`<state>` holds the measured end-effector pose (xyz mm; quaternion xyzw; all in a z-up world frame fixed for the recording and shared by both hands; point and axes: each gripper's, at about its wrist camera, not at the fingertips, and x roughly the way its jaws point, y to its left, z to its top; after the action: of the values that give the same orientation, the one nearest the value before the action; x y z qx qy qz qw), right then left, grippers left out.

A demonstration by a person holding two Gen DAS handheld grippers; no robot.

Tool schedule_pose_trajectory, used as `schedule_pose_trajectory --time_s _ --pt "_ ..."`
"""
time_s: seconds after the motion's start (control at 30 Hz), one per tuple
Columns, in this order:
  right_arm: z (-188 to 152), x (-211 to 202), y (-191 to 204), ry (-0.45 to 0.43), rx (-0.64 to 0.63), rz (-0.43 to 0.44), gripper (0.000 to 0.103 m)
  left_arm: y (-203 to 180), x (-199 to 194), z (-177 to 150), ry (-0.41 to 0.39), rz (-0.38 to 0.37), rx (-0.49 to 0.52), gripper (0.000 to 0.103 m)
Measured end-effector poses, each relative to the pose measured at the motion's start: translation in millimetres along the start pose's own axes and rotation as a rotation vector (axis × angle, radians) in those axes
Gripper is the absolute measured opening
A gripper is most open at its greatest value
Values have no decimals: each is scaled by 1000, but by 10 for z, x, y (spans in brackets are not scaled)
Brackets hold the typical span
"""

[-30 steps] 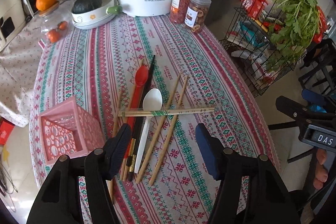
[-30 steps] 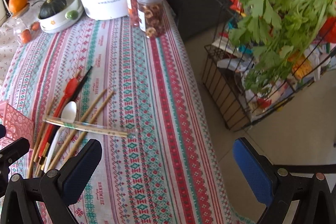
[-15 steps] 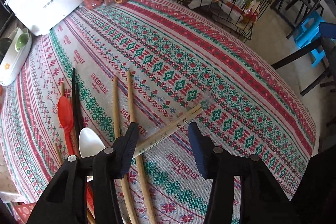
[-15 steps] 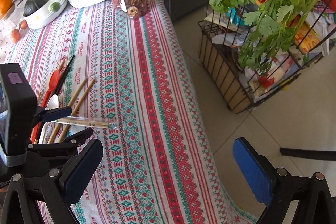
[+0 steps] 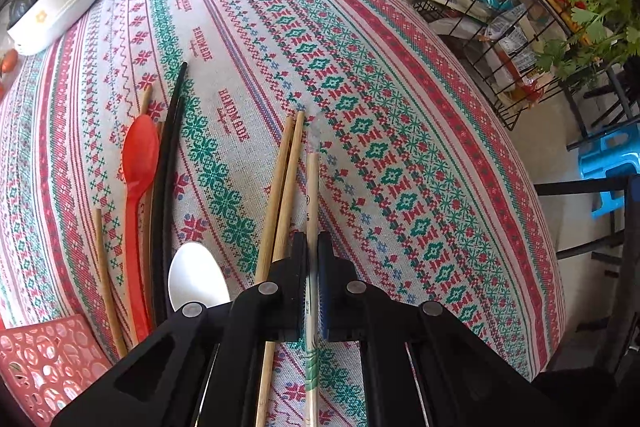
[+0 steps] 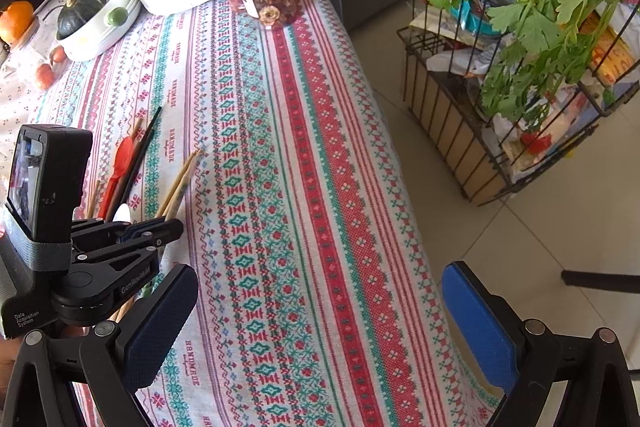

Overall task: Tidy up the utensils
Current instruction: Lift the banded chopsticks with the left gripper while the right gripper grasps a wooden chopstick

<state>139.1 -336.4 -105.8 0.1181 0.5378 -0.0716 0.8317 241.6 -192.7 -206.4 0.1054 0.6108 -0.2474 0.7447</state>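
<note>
Our left gripper (image 5: 313, 247) is closing its jaws, and the pads already pinch the wrapped chopsticks (image 5: 312, 187), a pale paper-sleeved pair that runs up between the jaws and away along the counter (image 5: 400, 131). Just to its left, touching or nearly so, lie two bare bamboo chopsticks (image 5: 286, 179); they pass under the left jaw but sit outside the pinch, as far as we can tell. Further left come the white spoon (image 5: 196, 279), the black chopsticks (image 5: 168, 171), the red spoon (image 5: 138, 171) and a thin wooden stick (image 5: 105, 267), all loose on the patterned cloth. The pink basket (image 5: 44, 359) stands at the near left corner.

Our right gripper (image 6: 320, 323) hangs wide apart and empty over the counter's right edge, well clear of the utensils.

We judge this to be the pick-up step for the wrapped pair. Next we would lift it straight up, so the bamboo pair is not dragged along, then swing it left and stand it in the basket.
</note>
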Motion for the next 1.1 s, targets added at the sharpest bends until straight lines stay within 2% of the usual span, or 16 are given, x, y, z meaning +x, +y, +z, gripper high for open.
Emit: schedule_pose_trajectory --time_s 0.2,0.33,0.47,0.63,0.73,0.8,0.9,1.0,1.1 --pt "21 81 -10 20 15 5 101 7 77 201 -3 -43 -63 8" --pt "39 180 -50 48 48 46 99 56 21 207 -31 -24 -114 5" --pt "66 297 -34 81 81 125 92 126 -300 66 -120 -8 -110 5" --pt "106 545 178 143 82 207 83 255 -900 -280 -246 17 -106 5" --pt "135 739 342 177 85 274 71 324 -1244 -579 -312 39 -105 5" --pt "170 861 454 191 87 309 56 367 -1438 -756 -351 39 -99 5" --pt "222 1033 572 207 109 329 40 469 -1664 -1050 -402 69 -96 5" --pt "271 1184 670 218 132 335 29 615 -1773 -1234 -433 74 -122 5" --pt "324 1294 798 223 127 324 24 709 -1850 -1337 -457 80 -136 5"
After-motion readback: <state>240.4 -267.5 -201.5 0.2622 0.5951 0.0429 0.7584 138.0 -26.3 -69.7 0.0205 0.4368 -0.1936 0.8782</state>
